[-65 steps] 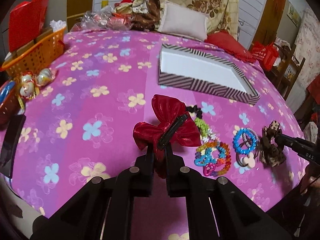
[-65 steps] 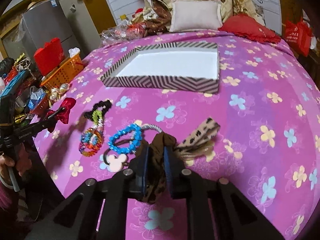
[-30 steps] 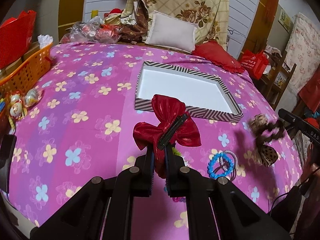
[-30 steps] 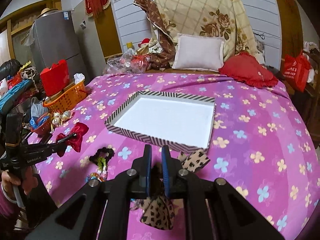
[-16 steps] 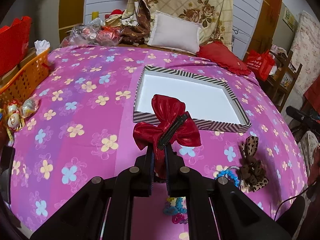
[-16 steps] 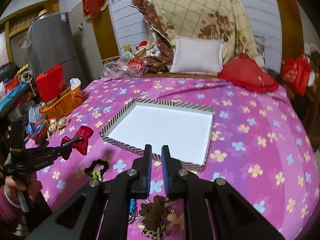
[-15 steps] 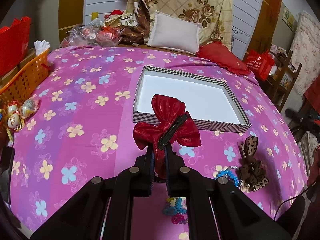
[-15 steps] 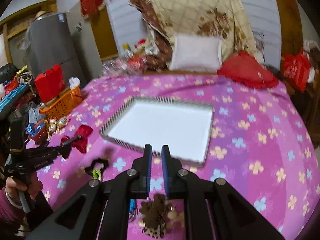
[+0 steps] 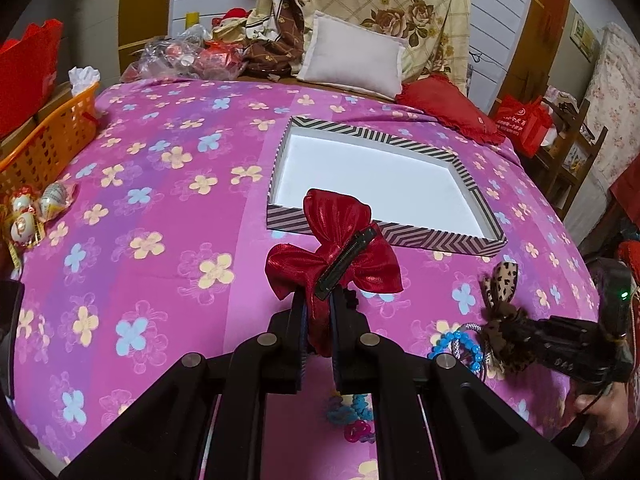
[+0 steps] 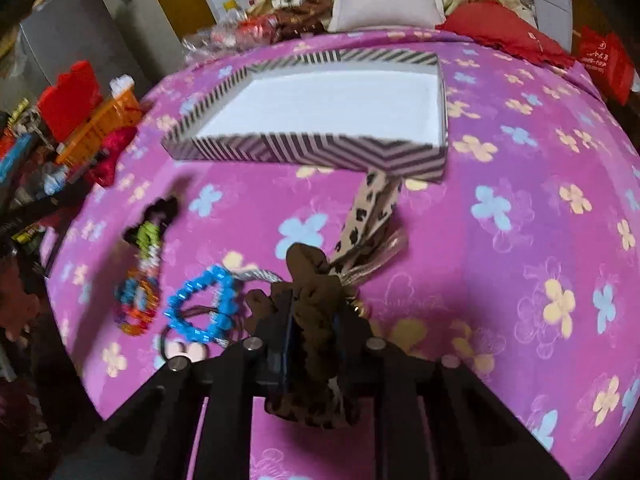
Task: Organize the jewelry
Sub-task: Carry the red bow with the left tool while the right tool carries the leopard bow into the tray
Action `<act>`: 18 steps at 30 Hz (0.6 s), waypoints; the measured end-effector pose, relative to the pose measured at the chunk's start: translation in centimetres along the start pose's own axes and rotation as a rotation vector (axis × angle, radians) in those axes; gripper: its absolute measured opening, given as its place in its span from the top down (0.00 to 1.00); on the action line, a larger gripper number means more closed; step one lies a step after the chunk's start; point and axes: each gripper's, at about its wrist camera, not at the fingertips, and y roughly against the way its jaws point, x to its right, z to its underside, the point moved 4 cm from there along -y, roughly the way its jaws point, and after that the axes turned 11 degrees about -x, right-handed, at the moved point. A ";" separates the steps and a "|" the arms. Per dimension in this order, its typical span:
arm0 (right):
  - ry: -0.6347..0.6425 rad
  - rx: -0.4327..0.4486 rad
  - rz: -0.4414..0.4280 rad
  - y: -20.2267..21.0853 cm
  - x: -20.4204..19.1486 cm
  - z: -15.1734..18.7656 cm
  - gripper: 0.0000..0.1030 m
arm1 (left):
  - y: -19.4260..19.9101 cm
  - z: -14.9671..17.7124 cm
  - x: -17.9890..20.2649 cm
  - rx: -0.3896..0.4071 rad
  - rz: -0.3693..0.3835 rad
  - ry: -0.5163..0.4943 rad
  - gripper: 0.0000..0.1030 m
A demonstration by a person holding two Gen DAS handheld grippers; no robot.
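My left gripper (image 9: 318,310) is shut on a shiny red bow hair clip (image 9: 334,254) and holds it above the pink flowered cloth, just short of the striped box (image 9: 384,236) with a white inside. My right gripper (image 10: 314,316) is shut on a leopard-print bow (image 10: 360,224), low over the cloth beside a blue bead bracelet (image 10: 202,304) and a multicoloured bead chain (image 10: 138,284). In the left wrist view the right gripper (image 9: 500,332) shows with the leopard bow (image 9: 500,284) at the lower right. The striped box (image 10: 312,148) lies ahead of it.
An orange basket (image 9: 44,140) and painted eggs (image 9: 36,208) sit at the table's left edge. Pillows (image 9: 352,60) and plastic-wrapped goods (image 9: 192,52) lie at the back. A red bag (image 9: 524,124) stands at the right.
The right gripper dropped the leopard bow onto the cloth about half a second ago, then came down and closed on it again. My left gripper has kept hold of the red bow.
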 end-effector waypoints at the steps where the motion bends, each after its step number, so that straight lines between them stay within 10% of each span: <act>1: 0.011 0.023 0.001 0.8 -0.1 -0.2 0.84 | 0.0 0.0 0.0 0.001 -0.001 -0.001 1.00; 18: 0.054 0.199 0.032 7.1 -1.1 -6.1 0.84 | -1.0 -2.5 1.9 0.007 -0.024 -0.031 1.00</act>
